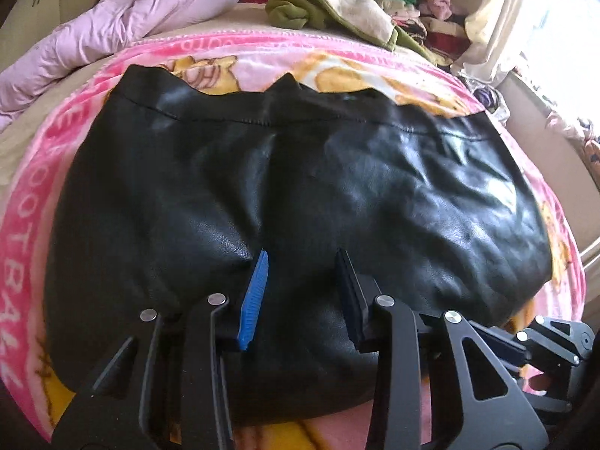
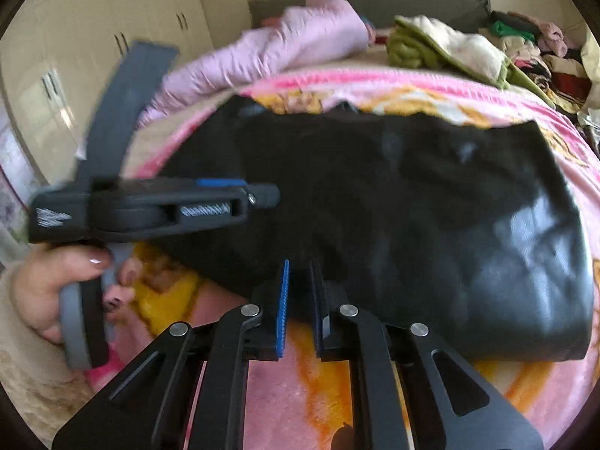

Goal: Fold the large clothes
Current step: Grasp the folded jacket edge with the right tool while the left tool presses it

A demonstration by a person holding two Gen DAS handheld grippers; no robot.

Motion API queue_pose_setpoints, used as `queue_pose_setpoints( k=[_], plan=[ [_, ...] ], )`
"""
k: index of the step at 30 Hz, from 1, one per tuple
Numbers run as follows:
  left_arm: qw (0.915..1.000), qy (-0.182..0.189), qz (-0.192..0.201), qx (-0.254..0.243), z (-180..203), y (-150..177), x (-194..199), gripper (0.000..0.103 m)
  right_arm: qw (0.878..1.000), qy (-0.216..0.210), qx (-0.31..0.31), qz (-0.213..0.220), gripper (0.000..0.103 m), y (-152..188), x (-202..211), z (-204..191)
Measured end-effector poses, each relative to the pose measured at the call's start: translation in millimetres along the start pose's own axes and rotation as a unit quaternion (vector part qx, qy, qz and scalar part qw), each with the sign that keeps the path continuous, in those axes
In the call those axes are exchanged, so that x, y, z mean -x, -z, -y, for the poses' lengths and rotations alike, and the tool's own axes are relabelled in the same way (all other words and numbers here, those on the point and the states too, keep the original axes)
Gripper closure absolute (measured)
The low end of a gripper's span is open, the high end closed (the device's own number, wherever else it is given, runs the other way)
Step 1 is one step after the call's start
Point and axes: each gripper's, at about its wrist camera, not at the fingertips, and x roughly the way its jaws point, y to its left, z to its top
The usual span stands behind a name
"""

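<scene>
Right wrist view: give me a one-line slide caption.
Right gripper nearly shut at the near edge of the black leather garment on the pink blanket; left gripper alongside.

The pink blanket carries white border lettering, upside down and partly legible; no whole word reads clearly.

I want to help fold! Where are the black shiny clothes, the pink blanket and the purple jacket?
black leather garment [image 1: 300,187], left wrist view, middle.
pink blanket [image 1: 22,225], left wrist view, lettered border.
lilac jacket [image 1: 123,11], left wrist view, crumpled body.
</scene>
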Motion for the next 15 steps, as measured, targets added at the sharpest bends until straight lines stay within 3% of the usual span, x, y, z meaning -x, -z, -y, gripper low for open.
queue_pose_setpoints(
  k=[6,11,13,15],
  plan=[
    [0.9998,0.018,-0.004,0.007,-7.4,2.9,-6.1,0.074,1.0,0.02,-0.005,-0.02,0.094,6.4,-24.0,1.9],
    [0.9965,0.068,0.025,0.042,-20.9,5.0,7.5,0.074,0.999,-0.026,-0.03,-0.029,0.095,-7.2,-20.6,14.3],
    [0.9953,0.077,0.04,0.045,-22.6,5.8,17.8,0.074,0.999,-0.028,-0.038,0.006,0.094,-24.4,-1.4,20.8],
    [0.9964,0.06,0.046,0.038,-20.3,6.9,23.0,0.074,0.998,-0.015,-0.036,0.039,0.094,-46.4,11.5,26.6]
  ],
)
